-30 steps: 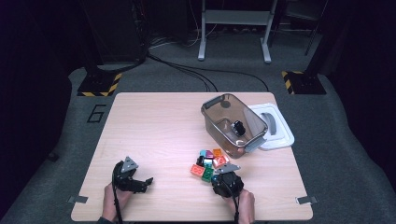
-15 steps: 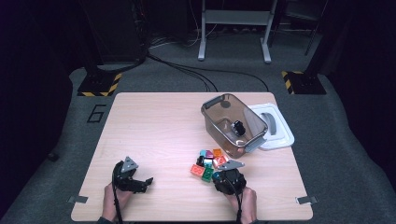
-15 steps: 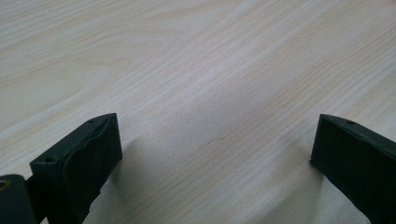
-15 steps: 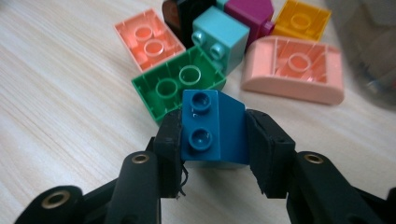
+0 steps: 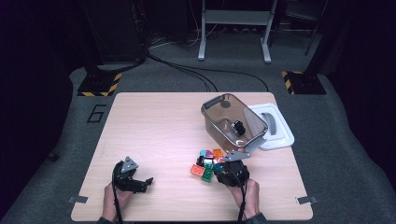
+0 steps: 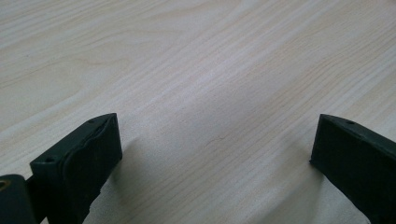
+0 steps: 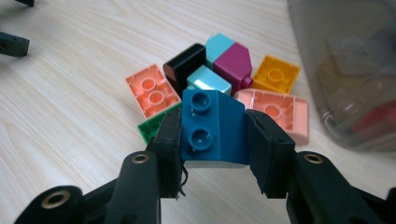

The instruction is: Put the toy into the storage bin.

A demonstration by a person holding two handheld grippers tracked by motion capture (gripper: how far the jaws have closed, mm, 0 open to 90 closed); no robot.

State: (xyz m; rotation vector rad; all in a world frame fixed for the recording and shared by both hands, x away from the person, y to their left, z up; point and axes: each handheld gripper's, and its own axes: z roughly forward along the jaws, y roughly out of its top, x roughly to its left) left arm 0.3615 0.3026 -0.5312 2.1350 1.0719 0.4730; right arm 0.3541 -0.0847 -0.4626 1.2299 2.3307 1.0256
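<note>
Dark blue plastic building brick (image 7: 214, 128) with two studs on its face is clamped between the two black pads of the right gripper (image 7: 214, 144), one pad pressed on each side, so that one's got a solid grip. In the high view the right gripper (image 5: 232, 171) sits at the near edge of the brick pile, with the person's hand behind it.

Just past its tips lies the rest of the pile: a salmon-pink plastic brick (image 7: 152, 96) flipped hollow side up, a black block (image 7: 185, 67), a light teal brick (image 7: 208, 80), a magenta sloped piece (image 7: 232, 65), an orange square brick (image 7: 275, 74), a bigger pink brick (image 7: 275, 112) and a green one (image 7: 152, 126) poking out right under the pads.

Further out beyond the pile is the clear brownish plastic tub (image 5: 233, 121), with its white lid (image 5: 275, 128) just beside it.

The left gripper (image 5: 135, 179) rests well apart from all that, jaws spread wide over bare light wooden table (image 6: 210, 70), nothing between them.
</note>
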